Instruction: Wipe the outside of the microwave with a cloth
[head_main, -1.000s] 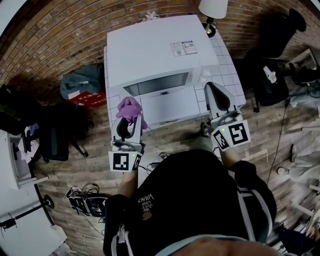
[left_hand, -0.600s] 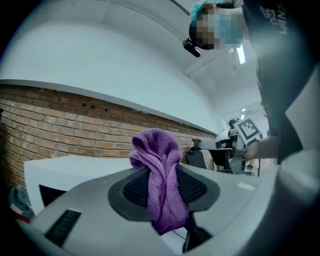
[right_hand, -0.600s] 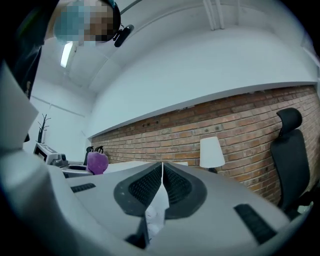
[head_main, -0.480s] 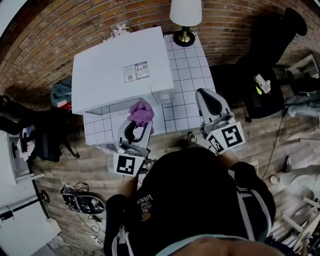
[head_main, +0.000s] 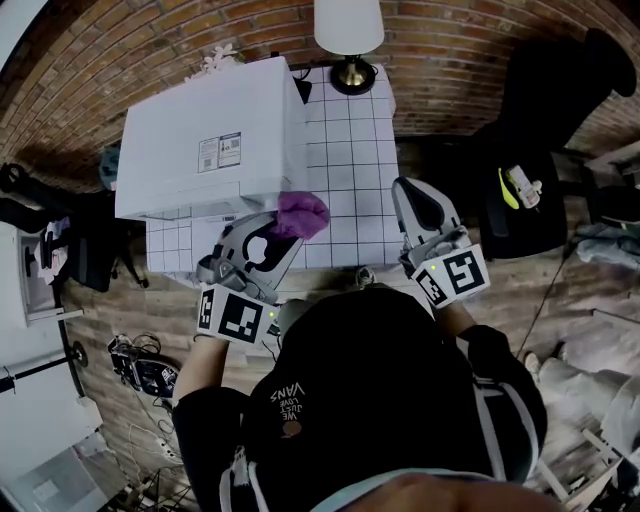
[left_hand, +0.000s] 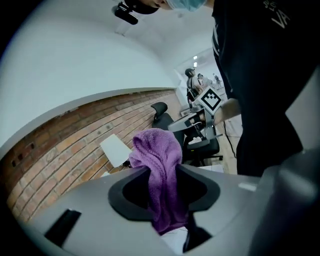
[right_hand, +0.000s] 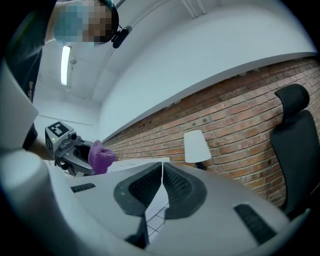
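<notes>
1. A red brick wall (head_main: 150, 40) is seen along the top of the frame, and a wooden plank floor (head_main: 560, 300) fills the right and lower left.
2. The person's dark top (head_main: 390, 400) takes up the lower centre. "VANS" can be read on it; the smaller print beside it is too small to read.
3. A white microwave (head_main: 200, 120) is set at upper left on a white tiled table (head_main: 350, 150).
4. A black office chair (head_main: 540, 110) stands at upper right.
5. A white-shaded lamp (head_main: 349, 25) stands at the table's top edge.
6. The left gripper (head_main: 280, 232) is clamped on a purple cloth (head_main: 302, 213), which is held just beside the microwave's lower right corner. Contact cannot be told.
7. The right gripper (head_main: 415, 195) is held over the table's right edge, its jaws pressed together on nothing.
8. A label (head_main: 219, 153) is stuck on the microwave's top; its print is unreadable.
</notes>
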